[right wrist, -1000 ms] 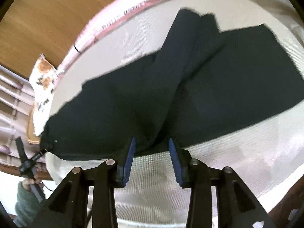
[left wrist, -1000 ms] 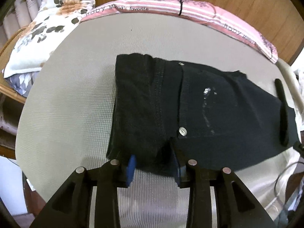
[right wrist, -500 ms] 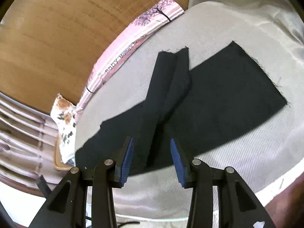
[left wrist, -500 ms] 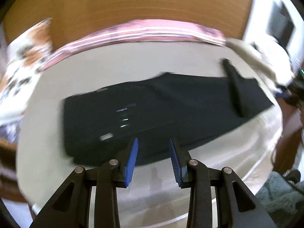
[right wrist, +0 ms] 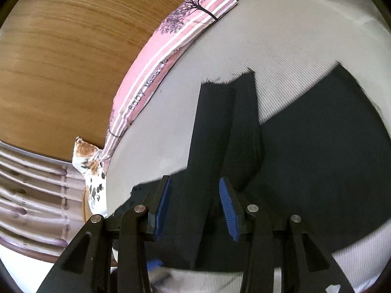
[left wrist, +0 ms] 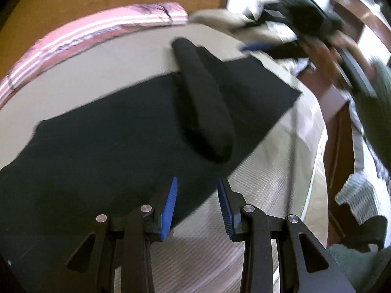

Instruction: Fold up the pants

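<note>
Pants (left wrist: 110, 146): waist end runs off left wrist view's left edge. Right gripper (left wrist: 303, 22) and person's hand (left wrist: 342, 46) motion-blurred, top right; its fingers unreadable there.

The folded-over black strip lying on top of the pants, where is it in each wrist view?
Left wrist: strip runs diagonally across the centre, over the pants.
Right wrist: strip stands upright at centre, above the gripper.
Shared landmark: pink striped pillow.

Both tongs, left (left wrist: 197, 204) and right (right wrist: 195, 205), gape partway, empty.
</note>
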The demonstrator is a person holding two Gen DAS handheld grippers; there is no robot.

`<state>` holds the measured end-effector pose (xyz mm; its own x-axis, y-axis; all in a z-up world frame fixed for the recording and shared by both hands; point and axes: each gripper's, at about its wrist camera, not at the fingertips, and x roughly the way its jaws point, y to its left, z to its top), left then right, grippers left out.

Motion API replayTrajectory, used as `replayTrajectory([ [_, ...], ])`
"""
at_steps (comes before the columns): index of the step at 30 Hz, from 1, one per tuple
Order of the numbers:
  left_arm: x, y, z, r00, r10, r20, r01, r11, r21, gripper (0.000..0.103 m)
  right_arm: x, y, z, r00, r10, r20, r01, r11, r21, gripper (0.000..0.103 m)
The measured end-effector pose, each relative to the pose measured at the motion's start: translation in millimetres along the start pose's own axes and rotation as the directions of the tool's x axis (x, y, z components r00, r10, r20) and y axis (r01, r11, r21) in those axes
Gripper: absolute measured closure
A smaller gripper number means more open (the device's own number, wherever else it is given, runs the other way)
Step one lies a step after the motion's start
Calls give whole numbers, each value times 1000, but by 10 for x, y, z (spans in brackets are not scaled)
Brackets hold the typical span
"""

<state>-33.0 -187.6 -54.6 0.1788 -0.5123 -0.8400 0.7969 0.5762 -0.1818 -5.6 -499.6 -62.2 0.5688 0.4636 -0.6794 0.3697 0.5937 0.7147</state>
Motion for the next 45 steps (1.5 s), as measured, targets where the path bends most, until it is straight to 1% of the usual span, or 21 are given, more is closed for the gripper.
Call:
replayTrajectory([
  [2,93,-59,-5,1000,-3,-21,3,1000,25,67,134,-28,165,1000,-9,-7,9,1000,8,65],
  [4,154,-86,21,1000,3,-25,-2,999,40,67,312,-68,344,1000,-26,-16,27,999,18,65],
  [8,248,-60,82,1000,4,-18,-3,1000,16,68,615,-167,580,997,-67,-27,68,997,36,65],
  [10,257,-96,47,1000,-1,-14,1,1000,23,69,720,-208,651,996,-81,-26,83,996,43,65],
  [14,276,-156,58,1000,-7,-7,7,999,54,79,863,-261,739,994,-108,-19,108,994,32,65],
  [17,299,-144,56,1000,-16,-8,16,999,50,85,965,-290,800,996,-86,-7,87,996,37,65],
  [21,312,-101,66,999,-37,-8,37,999,27,89,1068,-260,887,998,-66,7,66,998,23,65],
  [23,311,-93,69,999,-42,-8,42,999,20,89,1114,-230,914,998,-63,1,63,998,13,67],
  [26,322,-87,79,999,-49,-9,49,999,13,90,1175,-190,924,997,-72,-16,72,997,-7,82],
  [27,326,-89,81,999,-51,-10,51,999,10,90,1184,-180,918,996,-83,-19,83,996,-19,91],
  [31,323,-87,73,999,-53,-9,53,999,8,90,1160,-163,895,998,-69,-12,69,997,-32,94],
  [34,334,-76,74,998,-55,-9,55,998,5,90,1124,-163,898,999,-48,2,48,998,-28,94],
  [36,339,-75,71,998,-57,-9,57,998,3,90,1153,-155,905,998,-66,0,66,997,-41,91],
  [38,347,-86,71,998,-56,-9,56,998,4,90,1218,-164,908,997,-81,-6,81,996,-22,90],
  [40,345,-97,67,998,-54,-9,54,999,4,90,1260,-175,916,997,-72,0,72,997,-10,91],
  [43,350,-113,70,999,-54,-8,54,999,4,90,1254,-91,919,998,-66,4,66,998,-24,97],
  [45,349,-118,68,999,-53,-4,53,999,2,90,1176,35,925,998,-58,19,59,997,-44,98],
])
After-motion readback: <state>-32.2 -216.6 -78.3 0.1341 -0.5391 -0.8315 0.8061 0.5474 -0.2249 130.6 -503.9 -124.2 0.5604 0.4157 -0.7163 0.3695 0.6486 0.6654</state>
